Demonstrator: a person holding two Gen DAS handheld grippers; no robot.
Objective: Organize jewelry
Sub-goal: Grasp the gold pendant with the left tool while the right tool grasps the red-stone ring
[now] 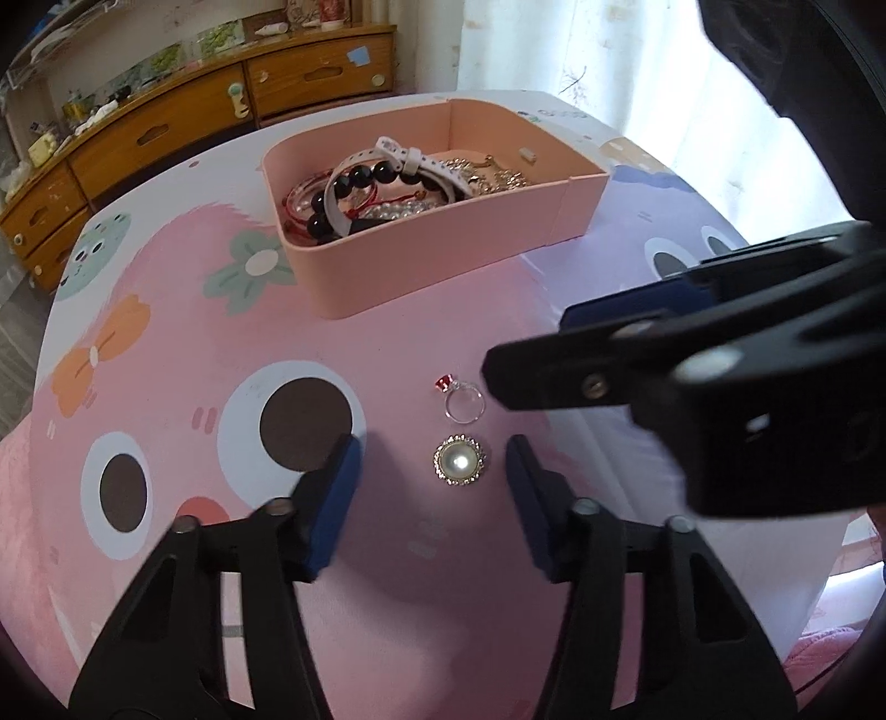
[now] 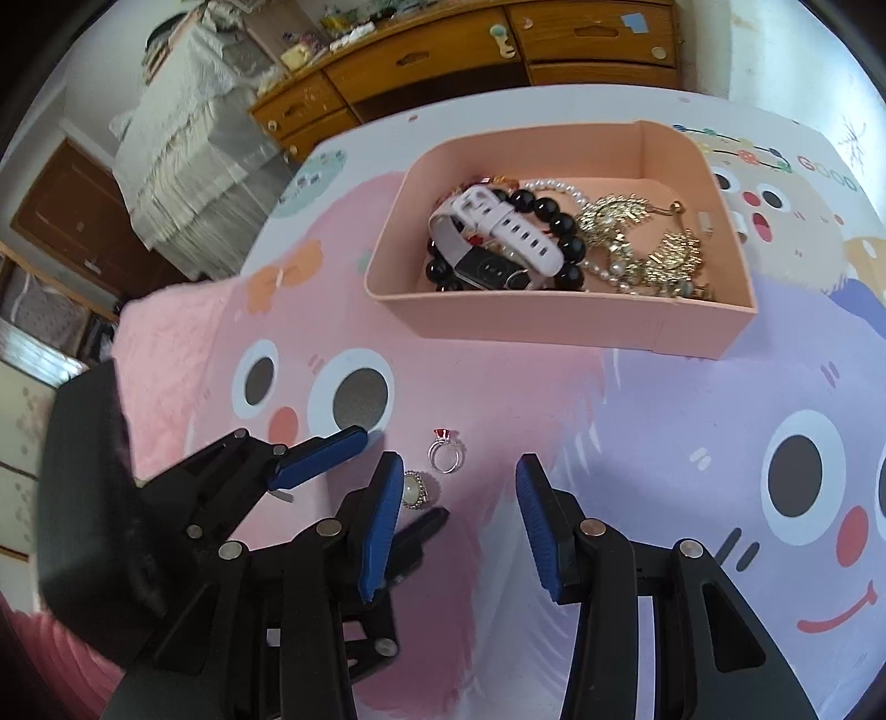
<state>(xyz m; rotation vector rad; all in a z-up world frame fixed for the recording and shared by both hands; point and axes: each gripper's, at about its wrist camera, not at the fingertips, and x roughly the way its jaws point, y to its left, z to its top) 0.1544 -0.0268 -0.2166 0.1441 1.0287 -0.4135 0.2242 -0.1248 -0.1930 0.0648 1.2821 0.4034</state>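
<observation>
A pearl brooch with a sparkly rim lies on the cartoon tablecloth, between the tips of my open left gripper. A silver ring with a red stone lies just beyond it. My right gripper is open and empty; the ring lies just ahead of its tips, and the brooch sits by its left finger. The right gripper also shows in the left wrist view, reaching in from the right. A pink box holds a white watch, black beads and gold jewelry.
The table has a pink and purple cartoon cloth. Its far edge lies behind the pink box. A wooden dresser stands beyond the table, and a bright curtain hangs at the right.
</observation>
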